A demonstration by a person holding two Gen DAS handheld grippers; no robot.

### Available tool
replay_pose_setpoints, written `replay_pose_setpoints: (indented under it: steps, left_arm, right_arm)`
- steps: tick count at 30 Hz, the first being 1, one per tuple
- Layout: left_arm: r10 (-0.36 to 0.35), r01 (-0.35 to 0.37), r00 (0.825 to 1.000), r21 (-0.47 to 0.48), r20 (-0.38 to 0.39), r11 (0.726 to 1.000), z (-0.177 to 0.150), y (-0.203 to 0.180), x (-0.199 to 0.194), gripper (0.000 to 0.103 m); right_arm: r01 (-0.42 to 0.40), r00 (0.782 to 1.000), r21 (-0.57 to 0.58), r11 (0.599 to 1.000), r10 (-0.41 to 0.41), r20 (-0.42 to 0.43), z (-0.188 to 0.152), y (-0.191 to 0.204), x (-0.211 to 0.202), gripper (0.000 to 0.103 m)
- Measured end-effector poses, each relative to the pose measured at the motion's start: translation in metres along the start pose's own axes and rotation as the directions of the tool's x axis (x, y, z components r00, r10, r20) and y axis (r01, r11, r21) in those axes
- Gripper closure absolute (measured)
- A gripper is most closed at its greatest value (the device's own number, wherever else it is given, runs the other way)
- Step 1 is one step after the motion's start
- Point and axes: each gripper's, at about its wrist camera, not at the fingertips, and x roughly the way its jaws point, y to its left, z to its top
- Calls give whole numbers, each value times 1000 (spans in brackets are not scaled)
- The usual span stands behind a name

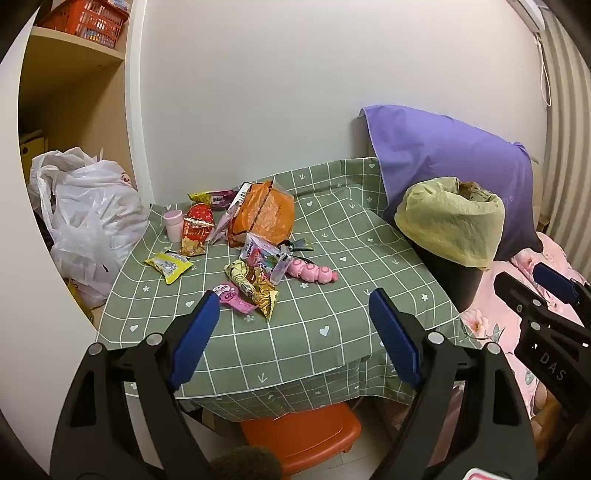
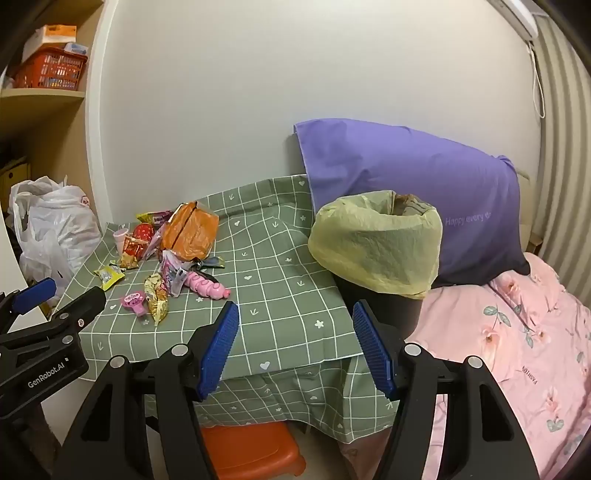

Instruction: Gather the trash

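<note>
Still empty-handed, we hold the left gripper and right gripper agape; snack wrappers lie left of the bin, where the pink toy risks being grabbed.

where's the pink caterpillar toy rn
In both views the pink caterpillar toy lies on the green checked tablecloth, right of the wrapper pile.

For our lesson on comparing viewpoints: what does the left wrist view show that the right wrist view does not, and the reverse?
Only the left wrist view shows the left gripper head-on, jaws open and empty. Only the right wrist view shows the pillow's lettering and the boxes above the red basket. Both show the snack wrappers on the green tablecloth and the lined bin.
</note>
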Motion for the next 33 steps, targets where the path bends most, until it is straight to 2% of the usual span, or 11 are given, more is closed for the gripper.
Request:
replay_pose_setpoints:
  steps: [33]
  left_arm:
    - [6, -6, 1000, 0, -9, 1000, -4, 2, 2, 24]
  right_arm:
    - [7, 1000, 7, 1000, -7, -4, -3, -3, 4, 42]
